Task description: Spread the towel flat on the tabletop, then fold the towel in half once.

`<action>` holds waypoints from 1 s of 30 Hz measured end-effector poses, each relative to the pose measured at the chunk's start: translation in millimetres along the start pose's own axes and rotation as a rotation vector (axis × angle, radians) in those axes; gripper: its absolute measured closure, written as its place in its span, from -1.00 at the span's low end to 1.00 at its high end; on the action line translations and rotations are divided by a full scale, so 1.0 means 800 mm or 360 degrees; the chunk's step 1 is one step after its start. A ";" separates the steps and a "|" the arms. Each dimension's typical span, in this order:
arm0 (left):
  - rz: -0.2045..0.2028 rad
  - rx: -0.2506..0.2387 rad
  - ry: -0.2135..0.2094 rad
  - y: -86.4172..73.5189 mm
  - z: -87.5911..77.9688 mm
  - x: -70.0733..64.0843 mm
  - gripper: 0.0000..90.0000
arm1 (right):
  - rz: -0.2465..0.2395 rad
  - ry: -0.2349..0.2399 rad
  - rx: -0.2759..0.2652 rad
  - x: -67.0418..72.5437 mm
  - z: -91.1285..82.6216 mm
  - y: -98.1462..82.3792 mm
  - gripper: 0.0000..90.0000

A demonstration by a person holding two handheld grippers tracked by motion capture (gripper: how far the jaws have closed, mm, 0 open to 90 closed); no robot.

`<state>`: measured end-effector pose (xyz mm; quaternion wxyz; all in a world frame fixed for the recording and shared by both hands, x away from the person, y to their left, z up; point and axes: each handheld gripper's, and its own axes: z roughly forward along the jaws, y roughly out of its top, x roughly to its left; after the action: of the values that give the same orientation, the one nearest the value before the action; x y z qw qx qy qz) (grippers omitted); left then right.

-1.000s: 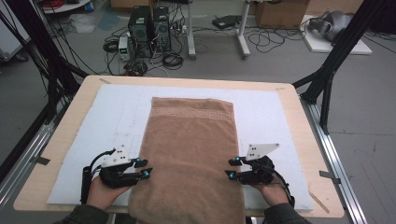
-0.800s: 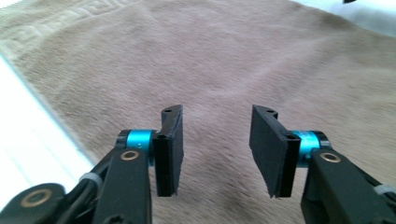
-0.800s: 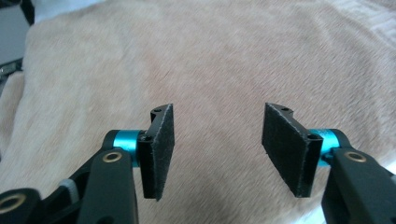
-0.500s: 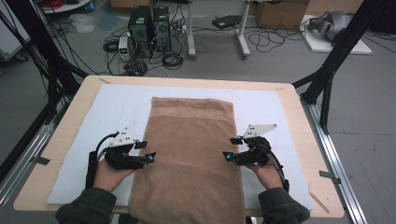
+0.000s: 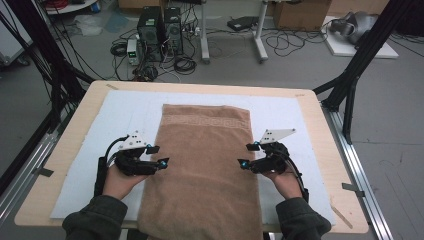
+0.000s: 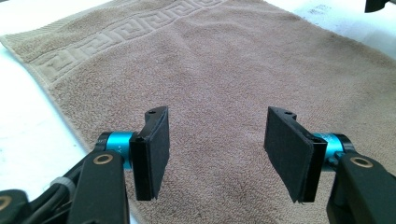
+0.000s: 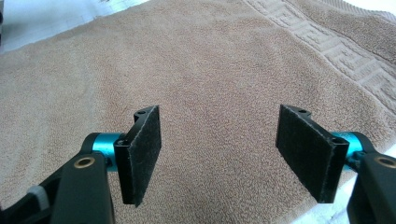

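On the counter [image 5: 60,165], along its middle line, a brown terry towel [image 5: 205,170] is lying flat on a white padded mat [image 5: 125,112]. Item one, the towel: it is running lengthwise from near the far edge of the counter to the near edge, where its end is hanging just over. A woven key-pattern border band [image 5: 206,120] is crossing it close to its far end; the same band is showing in the left gripper view [image 6: 116,35] and in the right gripper view [image 7: 327,39].

Item two, the left gripper [image 5: 156,155]: a hand is holding it at the towel's left edge, about midway along, jaws pointing inward over the cloth. Its jaws have just been opening and are standing apart, pads [image 6: 156,149] clear, with nothing between them but towel pile lying below.

Item three, the right gripper [image 5: 247,155]: a hand is holding it at the towel's right edge, directly across from the left one. Its jaws have just been opening and are standing wide, pads [image 7: 142,154] clear of the cloth, gripping nothing.

Item four, the mat: it is covering most of the counter, leaving bare wood at the edges.
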<state>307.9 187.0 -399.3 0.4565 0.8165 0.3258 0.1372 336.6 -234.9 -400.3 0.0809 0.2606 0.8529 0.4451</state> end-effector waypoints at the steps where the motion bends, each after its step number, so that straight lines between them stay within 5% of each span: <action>1: 0.0003 0.0009 0.0003 0.000 0.001 0.001 -0.09 | -0.0003 0.0000 0.0005 0.000 0.001 0.000 -0.32; 10: -0.0023 0.0008 0.0029 0.012 0.004 0.016 -0.09 | -0.0011 -0.0011 0.0024 -0.008 0.000 0.011 -0.33; 20: -0.0051 -0.0046 0.0079 0.051 0.016 0.046 -0.07 | 0.0010 -0.0094 0.0034 -0.047 -0.004 0.046 -0.33; 26: -0.0088 -0.0007 0.0152 0.046 0.047 0.076 -0.02 | 0.0065 -0.0171 0.0067 -0.079 0.016 0.042 -0.26; 30: -0.0120 0.0048 0.0140 0.034 0.072 0.091 0.03 | 0.0061 -0.0227 0.0155 -0.095 0.035 0.031 -0.11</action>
<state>403.7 187.3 -413.4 0.4342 0.8037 0.3780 0.1508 420.9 -242.9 -404.1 0.1200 0.3116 0.8604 0.3849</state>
